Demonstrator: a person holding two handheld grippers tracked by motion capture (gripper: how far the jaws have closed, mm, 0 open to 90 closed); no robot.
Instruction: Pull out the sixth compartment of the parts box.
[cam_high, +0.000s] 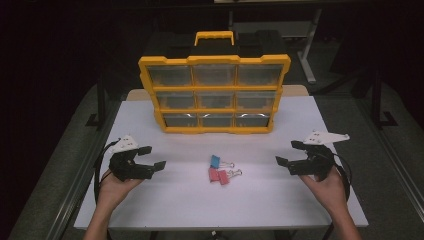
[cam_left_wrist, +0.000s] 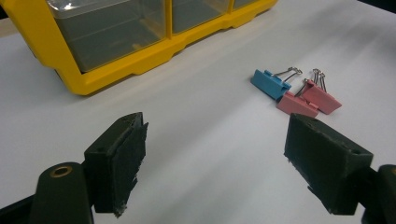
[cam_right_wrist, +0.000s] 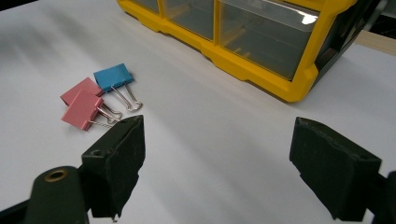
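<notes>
Blue clip (cam_high: 215, 160) points its wire handles right; both tools (cam_high: 152, 157) (cam_high: 289, 153) spread, empty.

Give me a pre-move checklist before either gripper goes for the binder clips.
1. Left gripper jaws apart with nothing between them: ok.
2. Right gripper jaws apart with nothing between them: ok.
3. Blue metal binder clip and two pink metal binder clips lie flat on the white table, between the two grippers: ok.
4. Clips separated for a single pick: not ok; the pink ones overlap and the blue one lies close against them.
5. Bare table between each gripper and the clips: ok.
6. A drawer open in the yellow plastic organiser with clear drawers: not ok; all look shut.
</notes>
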